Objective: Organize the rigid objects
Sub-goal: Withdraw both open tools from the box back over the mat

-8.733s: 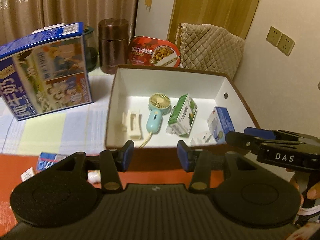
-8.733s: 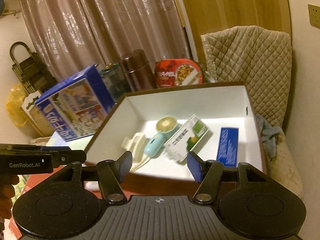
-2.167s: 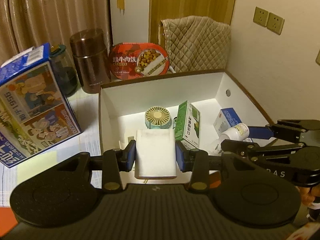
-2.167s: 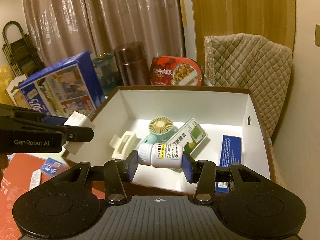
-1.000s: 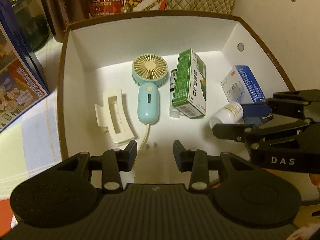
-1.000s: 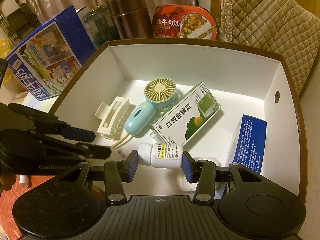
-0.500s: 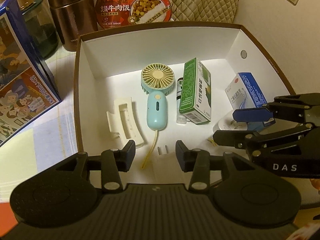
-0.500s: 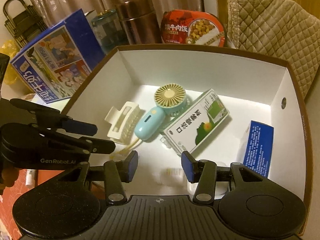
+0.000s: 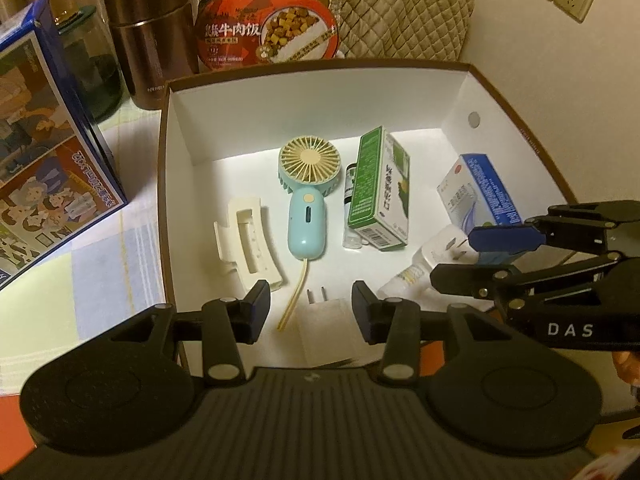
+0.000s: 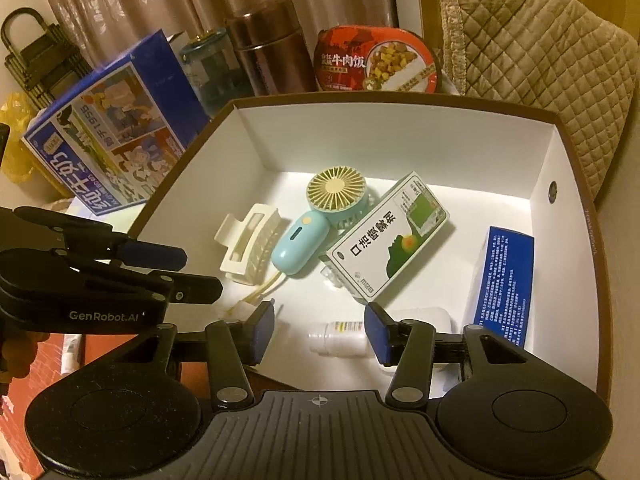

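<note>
Both claws' jaws just opened: left gripper (image 9: pixel 311 311) parted over plug (image 9: pixel 326 326), right gripper (image 10: pixel 319 334) over bottle (image 10: pixel 340 336). Bottle judged light, slick (best pinched across body).

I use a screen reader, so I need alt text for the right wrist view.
An open hand-held gripper hovers over a white pill bottle lying in a white-lined box. The box also holds a mini fan, hair claw and two medicine cartons.

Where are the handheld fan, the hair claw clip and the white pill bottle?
handheld fan (image 9: pixel 309 168), left wrist view, centre of its round cream grille.
hair claw clip (image 9: pixel 249 240), left wrist view, middle of its cream body.
white pill bottle (image 10: pixel 340 336), right wrist view, its side, lying on the box floor.
</note>
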`<state>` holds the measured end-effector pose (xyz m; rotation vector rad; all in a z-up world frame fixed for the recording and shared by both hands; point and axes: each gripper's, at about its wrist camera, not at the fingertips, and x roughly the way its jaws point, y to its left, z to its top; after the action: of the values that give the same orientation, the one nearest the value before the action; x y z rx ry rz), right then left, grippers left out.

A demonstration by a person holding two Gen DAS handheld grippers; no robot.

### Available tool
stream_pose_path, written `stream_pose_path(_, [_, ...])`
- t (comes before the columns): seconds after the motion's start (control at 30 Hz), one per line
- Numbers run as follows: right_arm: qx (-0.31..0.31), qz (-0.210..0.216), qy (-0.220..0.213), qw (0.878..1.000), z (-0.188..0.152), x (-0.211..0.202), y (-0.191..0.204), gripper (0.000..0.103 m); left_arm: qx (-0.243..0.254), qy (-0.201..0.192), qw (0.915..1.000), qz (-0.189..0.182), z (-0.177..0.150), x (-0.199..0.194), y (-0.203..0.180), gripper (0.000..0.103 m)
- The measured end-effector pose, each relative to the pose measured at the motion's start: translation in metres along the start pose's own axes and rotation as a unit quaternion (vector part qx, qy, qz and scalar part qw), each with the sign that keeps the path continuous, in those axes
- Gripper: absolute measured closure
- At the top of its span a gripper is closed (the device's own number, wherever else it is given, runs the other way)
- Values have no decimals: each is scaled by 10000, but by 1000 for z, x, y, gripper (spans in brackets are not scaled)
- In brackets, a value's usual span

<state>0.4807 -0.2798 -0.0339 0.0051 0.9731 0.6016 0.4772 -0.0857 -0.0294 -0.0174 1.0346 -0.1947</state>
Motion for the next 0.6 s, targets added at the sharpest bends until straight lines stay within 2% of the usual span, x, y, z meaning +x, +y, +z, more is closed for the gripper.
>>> stream_pose_path(0.27, [88, 6, -265, 9996, -3, -22, 7, 56, -99, -368, 9993, -36, -6, -34, -2, 61])
stream_pose_path(0.47, [308, 75, -548, 9980, -10, -46, 18, 55, -324, -677, 9972, -5, -25, -71, 10, 60])
stream_pose_path(0.6, [460, 112, -754, 9960, -21, -60, 27, 48, -447, -849, 9953, 165, -44, -95, 23, 59])
